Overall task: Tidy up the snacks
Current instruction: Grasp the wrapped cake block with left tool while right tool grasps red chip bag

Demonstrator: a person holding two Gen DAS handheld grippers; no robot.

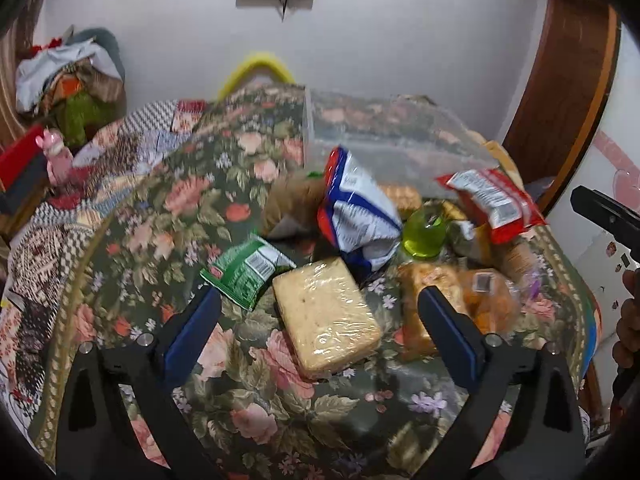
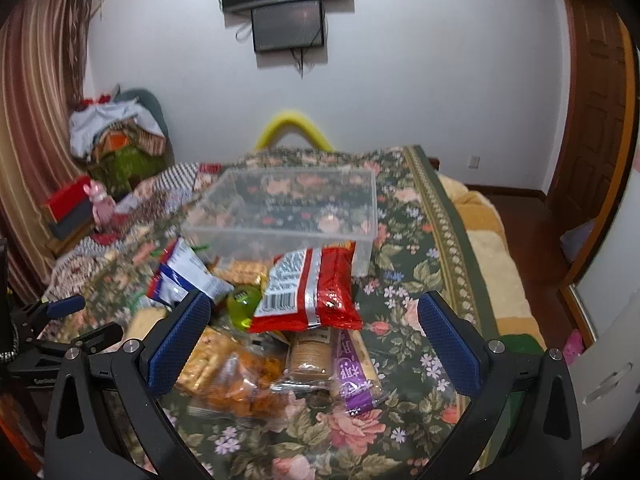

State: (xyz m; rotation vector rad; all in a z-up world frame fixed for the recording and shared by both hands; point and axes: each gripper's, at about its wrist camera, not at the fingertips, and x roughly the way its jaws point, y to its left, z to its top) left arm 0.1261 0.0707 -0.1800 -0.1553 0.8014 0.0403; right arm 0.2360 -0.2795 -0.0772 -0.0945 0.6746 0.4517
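A pile of snacks lies on a floral tablecloth [image 1: 256, 412]. In the left wrist view my left gripper [image 1: 318, 306] is open around a wrapped pale block [image 1: 326, 316], not touching it. A green packet [image 1: 244, 270], a blue-white bag [image 1: 356, 208], a green jelly cup [image 1: 424, 232] and a red bag [image 1: 494, 204] lie beyond. In the right wrist view my right gripper [image 2: 314, 312] is open and empty above the red bag [image 2: 308, 292], a brown biscuit pack [image 2: 310, 354], a purple packet [image 2: 352, 372] and orange snacks [image 2: 244, 384]. A clear plastic bin [image 2: 280, 210] stands behind the pile.
A yellow chair back [image 2: 294, 128] rises behind the table. A heap of clothes [image 2: 116, 132] and a red box [image 2: 66, 204] lie at the left. The table's right edge [image 2: 452, 248] borders a yellow blanket. A wooden door [image 2: 592, 100] stands at the right.
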